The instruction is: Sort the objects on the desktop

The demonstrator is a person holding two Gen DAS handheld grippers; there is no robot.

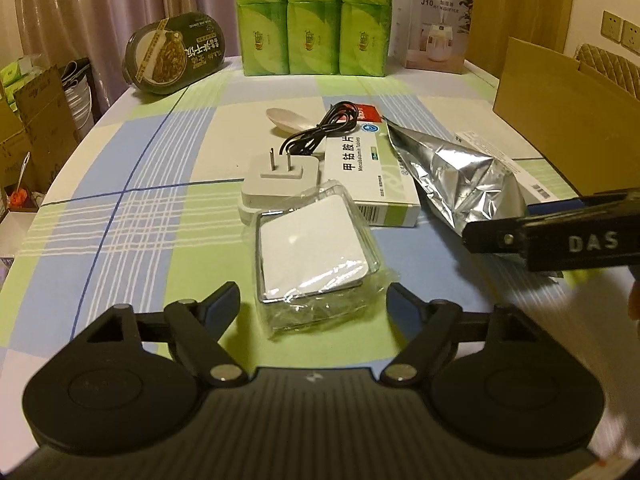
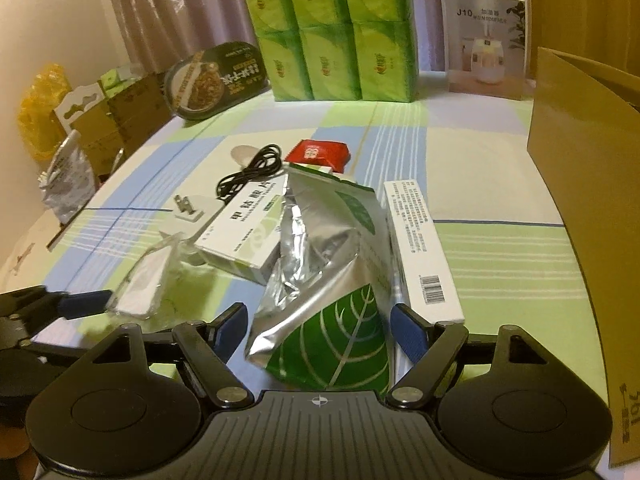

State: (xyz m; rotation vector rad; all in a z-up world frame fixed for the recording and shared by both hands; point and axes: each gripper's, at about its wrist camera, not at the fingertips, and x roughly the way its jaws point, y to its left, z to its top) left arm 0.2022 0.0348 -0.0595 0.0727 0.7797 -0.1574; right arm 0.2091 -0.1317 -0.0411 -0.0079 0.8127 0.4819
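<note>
A clear-wrapped white square packet point(image 1: 316, 256) lies on the checked tablecloth between the fingers of my left gripper point(image 1: 314, 300), which is open, with a gap at the left pad. A silver and green foil bag point(image 2: 328, 280) sits between the pads of my right gripper point(image 2: 320, 324), and both pads rest against its sides. In the left wrist view a finger of the right gripper point(image 1: 492, 236) reaches over the foil bag point(image 1: 460, 176). Behind the packet lie a white charger plug point(image 1: 276, 178), a black cable point(image 1: 320, 130), a medicine box point(image 1: 368, 176) and a long white box point(image 2: 420, 240).
A brown cardboard box point(image 2: 592, 184) stands at the right edge of the table. Green tissue packs point(image 1: 316, 16), a dark instant-meal bowl point(image 1: 176, 56) and a humidifier box point(image 1: 436, 28) line the far edge. A pale spoon point(image 1: 288, 118) and a red packet point(image 2: 320, 154) lie mid-table.
</note>
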